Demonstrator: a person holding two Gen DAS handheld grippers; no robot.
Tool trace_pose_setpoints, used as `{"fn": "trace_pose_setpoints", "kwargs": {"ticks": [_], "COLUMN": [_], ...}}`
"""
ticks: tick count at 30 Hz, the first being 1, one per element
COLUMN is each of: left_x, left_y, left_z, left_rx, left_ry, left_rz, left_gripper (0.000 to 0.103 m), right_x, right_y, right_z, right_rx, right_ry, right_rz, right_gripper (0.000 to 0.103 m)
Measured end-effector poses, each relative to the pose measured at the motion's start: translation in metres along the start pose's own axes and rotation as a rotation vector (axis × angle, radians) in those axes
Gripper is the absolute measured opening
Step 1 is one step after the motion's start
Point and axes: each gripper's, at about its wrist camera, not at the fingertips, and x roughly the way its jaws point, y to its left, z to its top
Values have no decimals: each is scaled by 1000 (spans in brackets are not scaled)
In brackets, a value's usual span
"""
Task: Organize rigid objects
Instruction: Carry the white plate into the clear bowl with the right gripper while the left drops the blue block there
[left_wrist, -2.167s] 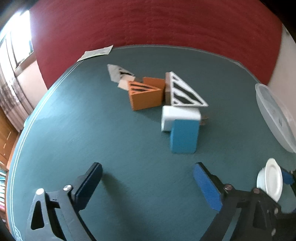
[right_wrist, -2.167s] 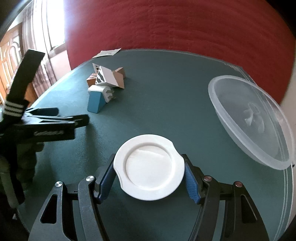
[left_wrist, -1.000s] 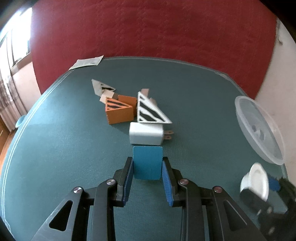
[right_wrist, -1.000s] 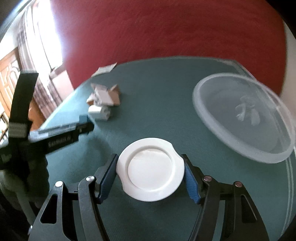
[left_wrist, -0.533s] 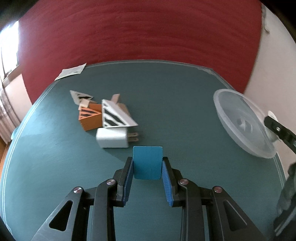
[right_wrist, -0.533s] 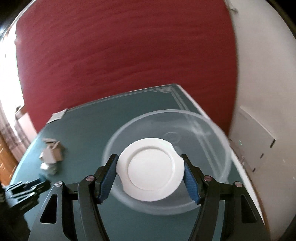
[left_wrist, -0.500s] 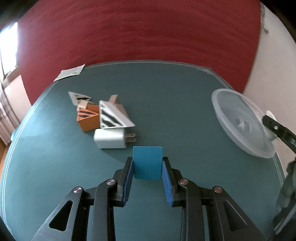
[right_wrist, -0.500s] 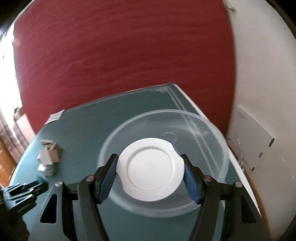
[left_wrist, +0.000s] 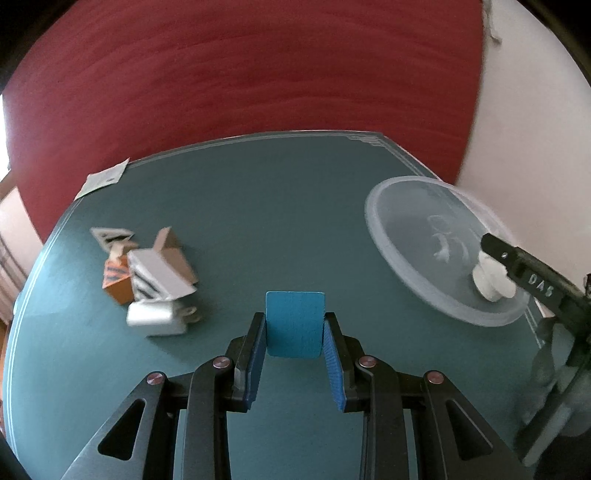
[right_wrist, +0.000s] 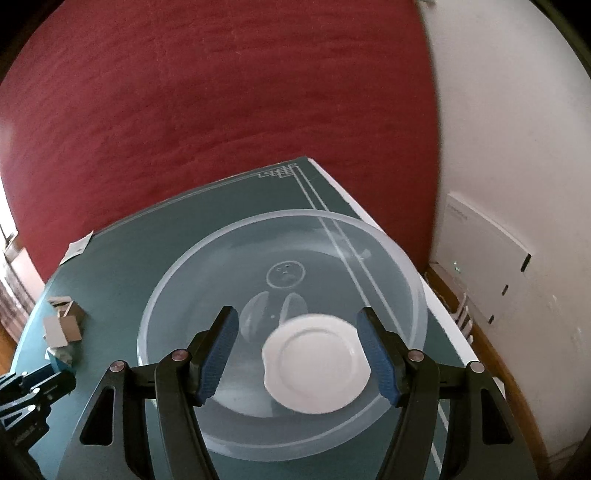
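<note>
Right tool (right_wrist: 297, 354) spread over clear bowl (right_wrist: 177, 295), white dish (right_wrist: 316, 363) loose between its pads, against the right one.

We see a dark green worktop (left_wrist: 280, 221) edged with pale lines that end in a stepped corner pattern (right_wrist: 280, 170) at twelve o'clock of the right wrist view. Behind it a deep red backdrop (left_wrist: 240, 66) fills the upper half of both views. A white wall (right_wrist: 517, 129) stands at three o'clock, with a flat white panel (right_wrist: 480, 251) low against it. A slip of paper (left_wrist: 103, 181) lies on the worktop's far edge at ten o'clock of the left wrist view, and a bright window (right_wrist: 5, 218) shows at nine o'clock.
</note>
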Motion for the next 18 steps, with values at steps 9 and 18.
{"fn": "trace_pose_setpoints", "kwargs": {"ticks": [9,18], "left_x": [2,10], "left_y": [-39,-71], "left_z": [26,42], "left_rx": [54,122], "left_ry": [-36,-59], "left_rz": [-62,-90], "left_gripper": [32,32], "right_x": [-1,-5], "right_y": [-8,-21], "right_z": [-3,0], "right_rx": [25,75], "right_ry": [-19,-44], "right_rz": [-34,-76], "right_gripper": [68,68]}}
